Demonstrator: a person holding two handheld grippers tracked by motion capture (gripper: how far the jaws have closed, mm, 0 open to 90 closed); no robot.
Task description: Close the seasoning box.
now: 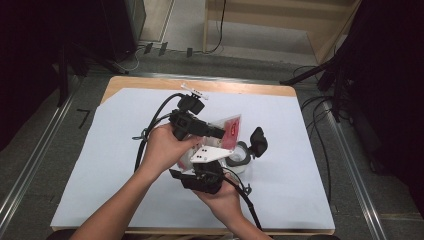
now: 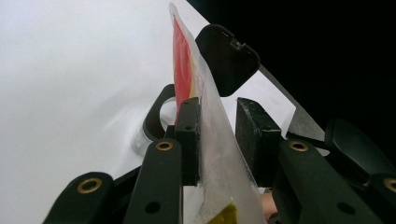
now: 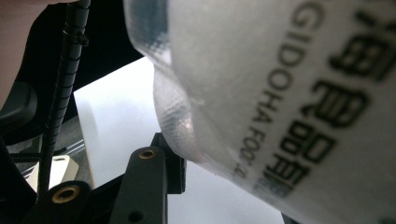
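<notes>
A clear plastic bag with red contents stands upright above the table. My left gripper reaches it from the left. In the left gripper view the bag runs edge-on between the pads, which press on it. My right gripper comes from below, under its white plate. In the right gripper view the printed bag bulges against the left pad; the other jaw is hidden behind it. A small clear jar with an open black flip lid sits right of the grippers.
White paper covers the wooden table. The jar's black rim and lid lie just beyond the left jaws. Cables trail from both grippers. Dark stands and floor cables ring the table.
</notes>
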